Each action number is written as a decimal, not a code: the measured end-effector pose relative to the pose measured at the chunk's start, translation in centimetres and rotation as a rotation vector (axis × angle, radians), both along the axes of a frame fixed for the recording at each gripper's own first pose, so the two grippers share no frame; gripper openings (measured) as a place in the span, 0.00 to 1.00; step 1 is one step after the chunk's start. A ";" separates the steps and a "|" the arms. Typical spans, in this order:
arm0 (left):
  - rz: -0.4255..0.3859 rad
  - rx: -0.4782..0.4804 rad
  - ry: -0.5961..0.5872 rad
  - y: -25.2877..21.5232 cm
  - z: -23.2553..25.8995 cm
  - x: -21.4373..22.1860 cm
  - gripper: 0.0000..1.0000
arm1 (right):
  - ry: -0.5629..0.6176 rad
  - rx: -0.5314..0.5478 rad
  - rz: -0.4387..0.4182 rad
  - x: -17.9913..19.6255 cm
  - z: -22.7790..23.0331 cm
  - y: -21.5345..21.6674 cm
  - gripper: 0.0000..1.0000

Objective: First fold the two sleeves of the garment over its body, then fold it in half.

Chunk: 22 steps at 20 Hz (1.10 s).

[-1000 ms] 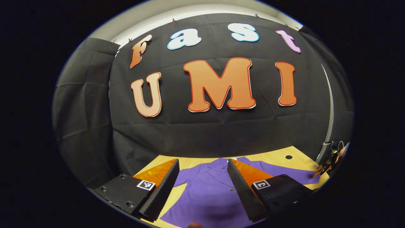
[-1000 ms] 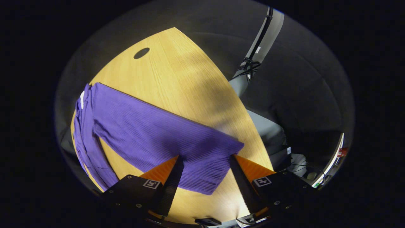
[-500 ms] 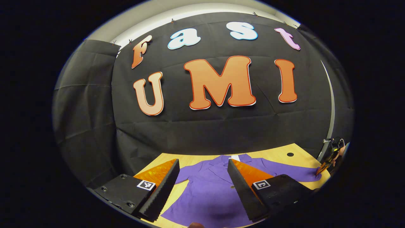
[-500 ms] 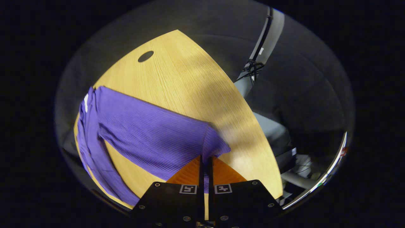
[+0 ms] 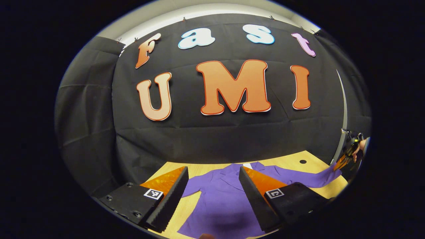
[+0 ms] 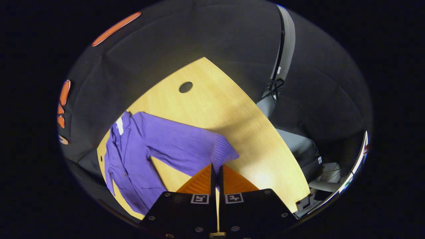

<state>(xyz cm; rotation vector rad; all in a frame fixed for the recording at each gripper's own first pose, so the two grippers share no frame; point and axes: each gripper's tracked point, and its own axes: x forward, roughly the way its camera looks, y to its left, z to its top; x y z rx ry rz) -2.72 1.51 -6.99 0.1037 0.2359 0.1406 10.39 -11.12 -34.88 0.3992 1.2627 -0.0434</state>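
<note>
Purple ribbed garment (image 6: pixel 172 146), yellow wood-grain table (image 6: pixel 215 106)

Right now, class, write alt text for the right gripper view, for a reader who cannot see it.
The right hand-held gripper is shut on the cuff of a purple garment's sleeve, holding it above a light wooden table. The rest of the garment lies spread on the table at the left, with black cloth behind.

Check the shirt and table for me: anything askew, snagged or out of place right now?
Nothing stands out. The purple garment lies flat on the table, its right sleeve pinched at the cuff by the right gripper and raised. The left gripper hangs open above the body.
</note>
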 end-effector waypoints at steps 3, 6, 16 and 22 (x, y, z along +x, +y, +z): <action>-0.024 -0.015 -0.010 3.4 0.5 0.5 0.96 | -0.049 0.019 0.008 1.2 4.2 4.1 0.03; -0.025 -0.030 -0.009 7.1 0.5 0.8 0.96 | -0.107 0.004 0.058 2.6 7.7 8.3 0.03; 0.051 -0.061 -0.005 18.0 -0.8 0.5 0.96 | -0.213 0.018 0.296 5.6 15.0 27.1 0.03; 0.089 -0.076 0.009 22.7 -1.8 0.1 0.96 | -0.225 0.046 0.455 4.4 16.8 38.0 0.03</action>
